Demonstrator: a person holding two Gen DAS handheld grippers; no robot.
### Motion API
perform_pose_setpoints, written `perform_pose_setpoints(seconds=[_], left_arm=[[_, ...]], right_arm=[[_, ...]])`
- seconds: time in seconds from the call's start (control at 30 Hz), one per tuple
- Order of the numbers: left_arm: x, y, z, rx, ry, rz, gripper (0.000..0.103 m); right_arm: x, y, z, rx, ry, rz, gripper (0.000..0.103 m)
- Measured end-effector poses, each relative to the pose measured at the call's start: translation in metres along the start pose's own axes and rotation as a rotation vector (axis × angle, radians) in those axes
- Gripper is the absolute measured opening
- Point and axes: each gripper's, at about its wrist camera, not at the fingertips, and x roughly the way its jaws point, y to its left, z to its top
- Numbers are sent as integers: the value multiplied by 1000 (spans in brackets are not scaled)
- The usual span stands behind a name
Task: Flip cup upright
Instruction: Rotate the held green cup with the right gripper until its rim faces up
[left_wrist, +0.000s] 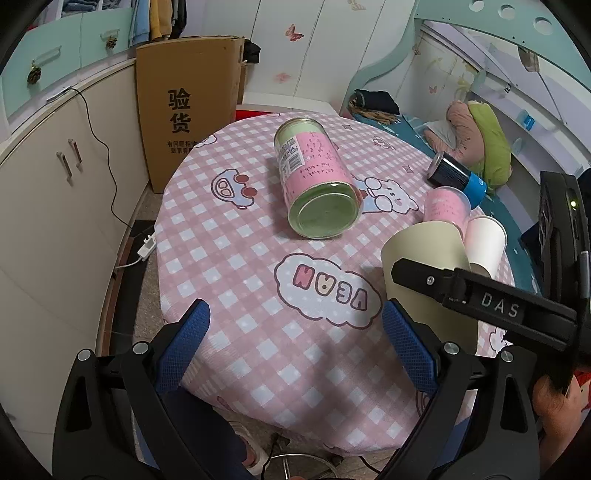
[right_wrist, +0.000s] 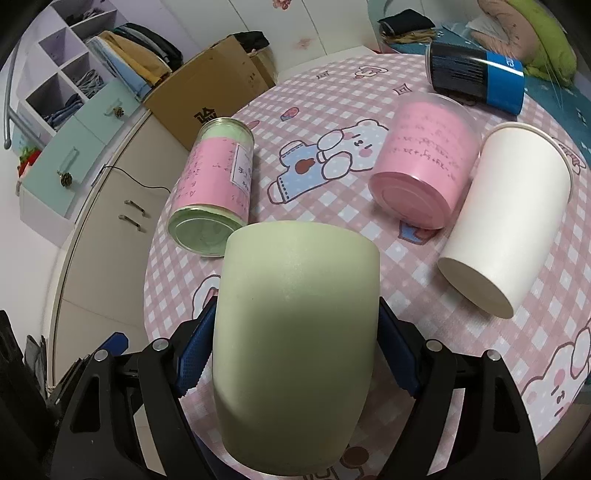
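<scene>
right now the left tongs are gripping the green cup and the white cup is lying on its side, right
Not quite: the right tongs grip the green cup, as the right wrist view shows. The left tongs are open and hold nothing. The white cup is indeed on its side.

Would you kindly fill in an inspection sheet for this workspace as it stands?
Surface: round table under a pink checked cartoon cloth.
Job's things: pale green cup, gripped between the right tongs; which end is its mouth cannot be told.
Clutter: all lying on their sides: green-and-pink canister, pink canister, white paper cup, dark blue can.
Grippers: left tongs open and empty above the table's near edge; right tongs shut on the cup.
Cables: black cable down the cabinet front; white cord and adapter on the floor.
Surroundings: cardboard box, beige cabinets, bed with pillows.
</scene>
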Motion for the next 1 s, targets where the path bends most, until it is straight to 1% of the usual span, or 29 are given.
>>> perform_pose_setpoints(seconds=[0.1,0.23,0.53,0.6,0.7,0.8,1.0], left_arm=[[1,0,2,-1,-3,0,95],[2,-1,3,-5,-5,-6,95],[9,-5,15,-31,-12,-4,95],[9,-6,17,-32,-17,-1,95],[11,-6,19,-27,-13,5,95],[14,-6,18,-23,-5,18,95],[14,-7,17,-23,-3,29,95]], right_arm=[[-3,4,1,-26,-14,-1,77],[-11,12,5,-76,-57,-1,77],[-28,24,17,-208,-188,-104,76],[-28,24,19,-222,-206,-128,76],[-26,19,19,-235,-214,-154,76],[-23,14,18,-222,-199,-138,76],[-23,19,15,-238,-194,-131,76]])
